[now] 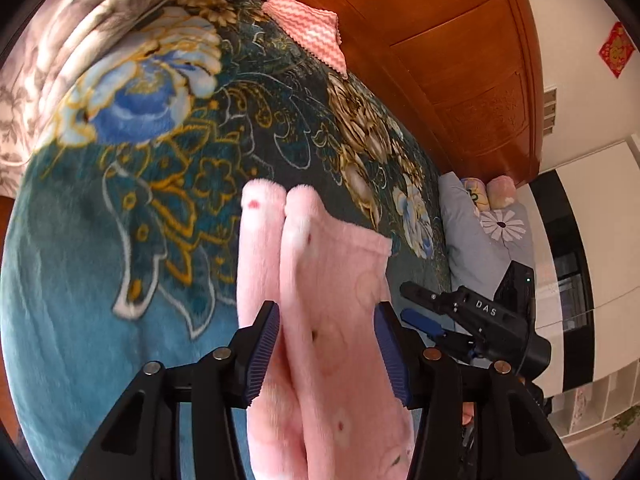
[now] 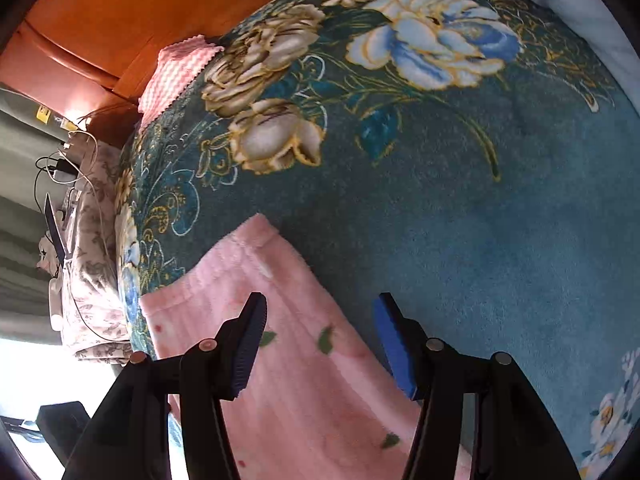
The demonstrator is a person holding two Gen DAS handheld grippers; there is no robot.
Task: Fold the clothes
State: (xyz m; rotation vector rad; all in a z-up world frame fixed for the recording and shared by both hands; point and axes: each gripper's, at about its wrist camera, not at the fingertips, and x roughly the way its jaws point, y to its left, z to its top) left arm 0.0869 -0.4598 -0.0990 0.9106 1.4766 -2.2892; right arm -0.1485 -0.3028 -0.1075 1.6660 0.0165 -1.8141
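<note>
Pink fleece garment [image 1: 332, 320] is draped on the teal floral blanket [image 2: 460, 220], doubled lengthwise. Both jaws are spread: left gripper [image 1: 328, 354] straddles it ungripped, right gripper [image 2: 320, 344] hovers released above it. Crosswise folding is judged outstanding.

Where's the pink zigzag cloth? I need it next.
The pink zigzag cloth lies at the floral blanket's far edge, against the wooden headboard.

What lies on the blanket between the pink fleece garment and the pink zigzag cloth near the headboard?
Nothing lies there. In the left wrist view, only bare floral blanket runs from the pink fleece garment to the pink zigzag cloth. The right wrist view agrees.
</note>
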